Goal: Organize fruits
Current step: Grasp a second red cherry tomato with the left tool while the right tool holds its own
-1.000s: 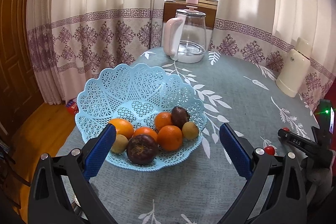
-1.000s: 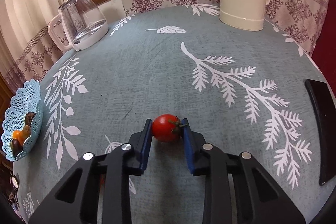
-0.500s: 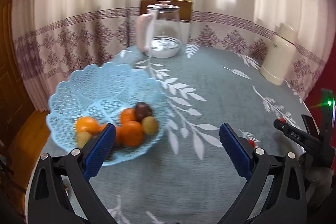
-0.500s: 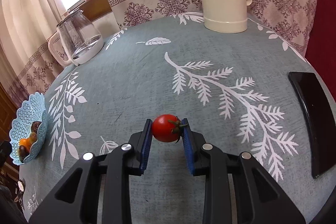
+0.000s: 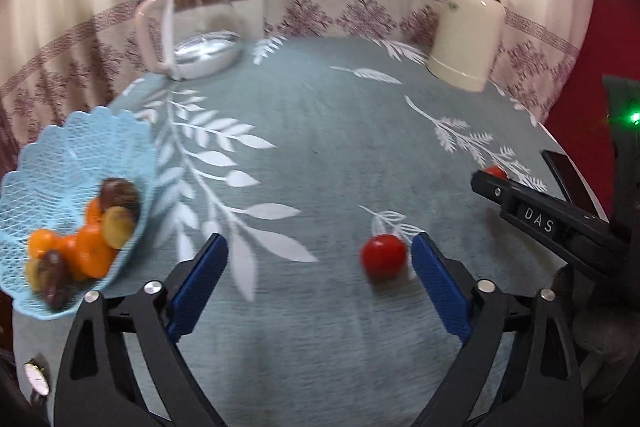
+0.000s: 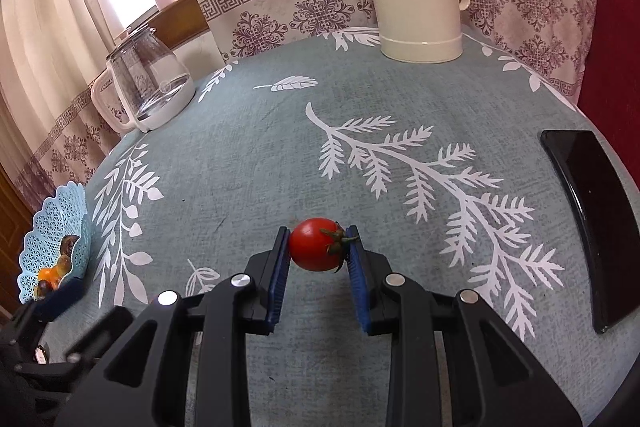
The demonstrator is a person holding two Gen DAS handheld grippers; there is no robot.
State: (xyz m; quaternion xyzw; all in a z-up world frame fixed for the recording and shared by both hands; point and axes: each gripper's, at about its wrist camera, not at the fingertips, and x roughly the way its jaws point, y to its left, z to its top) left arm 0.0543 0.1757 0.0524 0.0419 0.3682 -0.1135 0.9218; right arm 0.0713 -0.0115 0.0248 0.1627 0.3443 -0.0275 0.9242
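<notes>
The right hand-held gripper (image 6: 318,247) has lifted its clamped cherry tomato (image 6: 316,245); the left hand-held gripper (image 5: 318,273), open, has swung from the basket (image 5: 48,163) toward a second tomato (image 5: 382,255).

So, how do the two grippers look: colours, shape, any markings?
Both are alike: a black plastic frame that forks into two angled arms, with round silver screws at the joints. The jaws are flat and carry ribbed blue pads. The left gripper shows this plainly, and so does the right gripper. In the left view, the right gripper's side bears white letters "DAS", with a green light behind it.
</notes>
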